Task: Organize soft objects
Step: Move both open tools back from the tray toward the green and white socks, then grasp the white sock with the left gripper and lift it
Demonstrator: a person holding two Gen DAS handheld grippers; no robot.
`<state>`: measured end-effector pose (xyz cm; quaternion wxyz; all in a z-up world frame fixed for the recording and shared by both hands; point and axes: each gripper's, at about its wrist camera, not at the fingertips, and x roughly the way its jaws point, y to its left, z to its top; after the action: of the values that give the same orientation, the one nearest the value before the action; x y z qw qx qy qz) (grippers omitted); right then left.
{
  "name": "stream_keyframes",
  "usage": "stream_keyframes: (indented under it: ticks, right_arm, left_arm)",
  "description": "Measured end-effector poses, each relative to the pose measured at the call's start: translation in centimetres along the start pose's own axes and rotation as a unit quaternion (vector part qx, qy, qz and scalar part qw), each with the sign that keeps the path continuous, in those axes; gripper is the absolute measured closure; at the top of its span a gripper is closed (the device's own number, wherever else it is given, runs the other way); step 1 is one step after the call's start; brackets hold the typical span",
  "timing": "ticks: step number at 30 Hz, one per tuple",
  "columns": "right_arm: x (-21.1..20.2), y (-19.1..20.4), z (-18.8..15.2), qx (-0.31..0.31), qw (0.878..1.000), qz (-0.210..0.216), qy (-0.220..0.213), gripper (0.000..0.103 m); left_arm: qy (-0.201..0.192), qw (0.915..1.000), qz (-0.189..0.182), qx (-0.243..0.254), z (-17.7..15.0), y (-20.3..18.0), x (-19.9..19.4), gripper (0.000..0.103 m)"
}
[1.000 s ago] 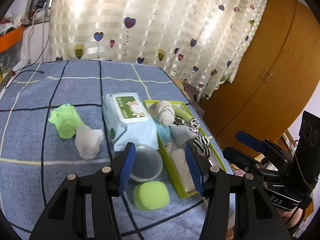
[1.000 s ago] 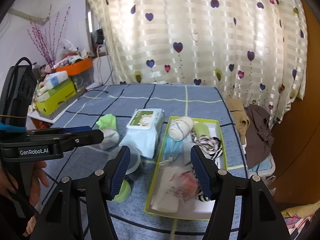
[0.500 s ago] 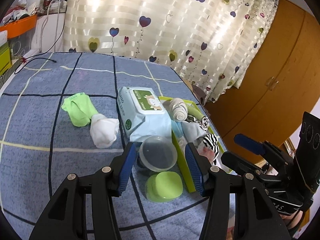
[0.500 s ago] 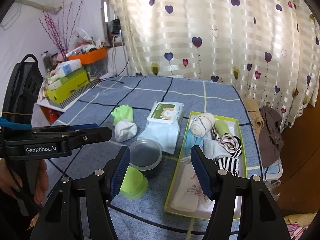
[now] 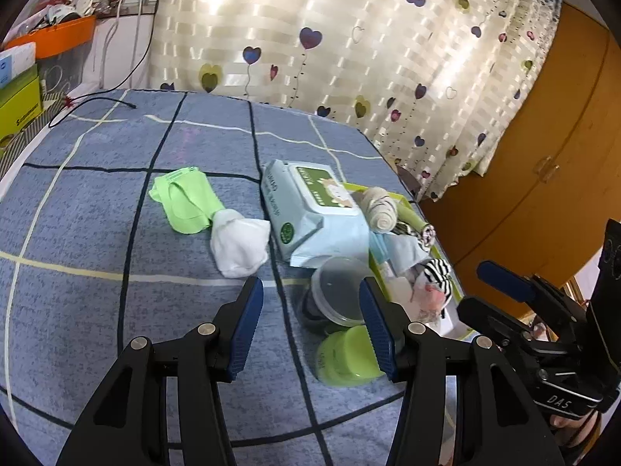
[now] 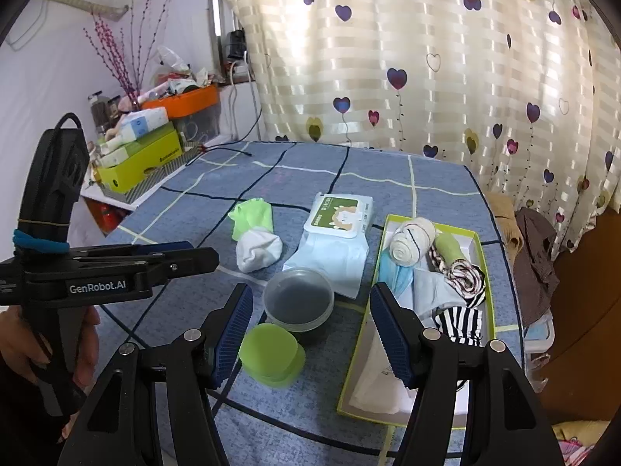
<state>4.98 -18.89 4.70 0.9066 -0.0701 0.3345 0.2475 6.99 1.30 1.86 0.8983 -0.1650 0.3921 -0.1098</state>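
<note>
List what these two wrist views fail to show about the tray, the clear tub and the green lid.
- Tray: its near end is covered by the right hand-held gripper in the right wrist view; in the left wrist view, the wipes pack hides its far left side.
- Clear tub: contents unreadable through the dark, cloudy plastic.
- Green lid: partly hidden behind the left hand-held gripper finger in the left wrist view.

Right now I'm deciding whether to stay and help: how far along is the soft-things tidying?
Done: rolled socks and cloths already lie in the green tray. In hand: nothing; the left gripper and right gripper are open. Left: the white sock and green cloth on the bedspread.
</note>
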Motion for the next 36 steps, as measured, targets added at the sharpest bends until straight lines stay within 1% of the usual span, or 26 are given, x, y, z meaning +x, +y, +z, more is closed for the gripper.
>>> stream_keyframes:
  ticks: [5,8,14,19,23,27,33,34,35,36]
  right_arm:
    - [0.6,0.1,0.2,0.0,1.0,0.003,0.005,0.04]
    - [1.1,0.1,0.4,-0.002,1.0,0.004,0.008,0.04]
    - [2.2,0.5,1.0,-0.009,1.0,0.009,0.013,0.04]
    - [3.2,0.9,1.5,-0.016,1.0,0.013,0.018,0.04]
    - [4.0,1.0,1.9,-0.018,1.0,0.015,0.021,0.04]
    - [4.7,0.9,2.2,-0.019,0.999,0.018,0.024,0.04]
    - [5.6,1.0,2.6,-0.022,0.999,0.022,0.03,0.04]
    - [5.7,1.1,2.7,-0.022,0.999,0.022,0.031,0.04]
    - [5.8,1.1,2.7,-0.022,0.999,0.022,0.031,0.04]
    - [5.8,1.1,2.8,-0.022,0.999,0.022,0.031,0.04]
  left_arm:
    - [0.006,0.9999,0.013,-0.004,0.3,1.0,0.8,0.05]
    - [0.015,0.9997,0.021,-0.005,0.4,1.5,1.7,0.05]
    - [0.026,0.9993,0.025,-0.009,1.2,2.7,3.4,0.05]
    - [0.037,0.9988,0.03,-0.014,2.2,3.6,5.7,0.05]
    - [0.053,0.9976,0.036,-0.025,2.6,4.6,8.0,0.05]
    - [0.056,0.9972,0.043,-0.023,3.0,5.0,9.2,0.05]
    - [0.063,0.9957,0.064,-0.021,3.0,5.4,10.8,0.05]
    - [0.064,0.9954,0.07,-0.017,2.9,5.4,11.0,0.051]
    - [0.064,0.9954,0.07,-0.016,2.9,5.4,11.1,0.058]
    - [0.066,0.9951,0.072,-0.014,2.9,5.4,11.2,0.061]
